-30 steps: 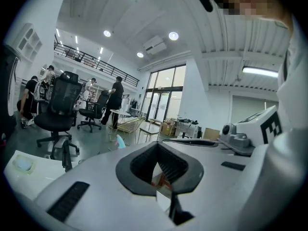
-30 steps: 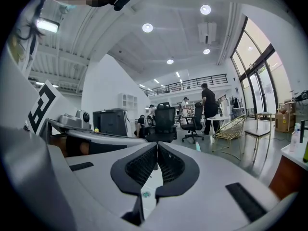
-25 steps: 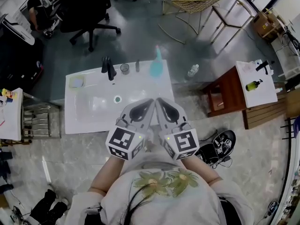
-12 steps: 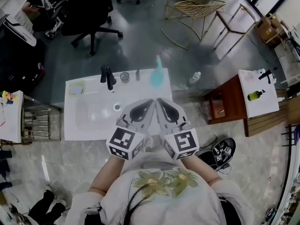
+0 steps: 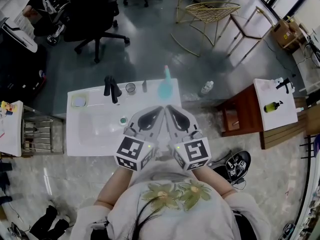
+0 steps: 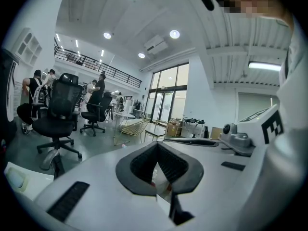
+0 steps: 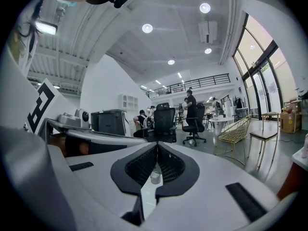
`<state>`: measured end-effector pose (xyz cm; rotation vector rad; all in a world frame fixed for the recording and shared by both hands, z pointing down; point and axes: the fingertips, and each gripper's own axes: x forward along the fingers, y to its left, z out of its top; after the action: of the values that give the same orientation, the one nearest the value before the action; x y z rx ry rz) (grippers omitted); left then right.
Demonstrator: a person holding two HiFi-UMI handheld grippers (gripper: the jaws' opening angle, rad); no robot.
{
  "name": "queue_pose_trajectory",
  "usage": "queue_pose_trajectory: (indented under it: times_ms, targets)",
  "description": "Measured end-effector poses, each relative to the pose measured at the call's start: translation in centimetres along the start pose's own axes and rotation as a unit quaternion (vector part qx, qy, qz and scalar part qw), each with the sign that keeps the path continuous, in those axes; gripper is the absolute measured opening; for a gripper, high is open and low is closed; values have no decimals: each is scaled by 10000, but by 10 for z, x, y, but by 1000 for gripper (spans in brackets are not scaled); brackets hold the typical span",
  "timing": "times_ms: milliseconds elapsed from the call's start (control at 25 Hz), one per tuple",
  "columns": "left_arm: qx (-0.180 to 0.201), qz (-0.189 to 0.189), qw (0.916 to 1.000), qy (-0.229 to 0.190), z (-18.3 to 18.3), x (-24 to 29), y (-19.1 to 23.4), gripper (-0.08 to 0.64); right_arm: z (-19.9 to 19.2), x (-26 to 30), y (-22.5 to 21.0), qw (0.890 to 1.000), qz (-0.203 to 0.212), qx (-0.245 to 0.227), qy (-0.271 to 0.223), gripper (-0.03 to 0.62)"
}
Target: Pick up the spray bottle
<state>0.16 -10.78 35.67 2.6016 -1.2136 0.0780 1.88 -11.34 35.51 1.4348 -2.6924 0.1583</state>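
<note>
Glossy counter (image 5: 95, 136), tapered, perhaps plastic spray bottle (image 5: 165, 86), left gripper (image 5: 160, 108), right gripper (image 5: 168, 107) both closed

White sink counter (image 5: 84, 140) — faucet (image 5: 111, 88), cup (image 5: 130, 88), spray bottle (image 5: 165, 84) stand along its back.

Along the far edge of the basin (image 5: 75, 139) stand a faucet (image 5: 111, 87), a cup (image 5: 130, 88), a small dark thing (image 5: 144, 86) and, at the far right corner, the spray bottle (image 5: 165, 83). A dish (image 5: 79, 101) sits in the far left corner. The bowl and near edge lie open. The left gripper (image 5: 159, 109) and right gripper (image 5: 170, 109), both closed, crowd the near right part side by side. An open strip separates them from the bottle.
</note>
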Motion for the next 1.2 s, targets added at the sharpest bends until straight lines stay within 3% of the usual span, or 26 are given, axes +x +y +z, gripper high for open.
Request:
queue_pose_trajectory:
  times_ms: [1200]
  targets:
    - [-283, 158, 9990, 314, -17, 41, 43, 9, -24, 52, -29, 9992, 189, 87, 346, 25]
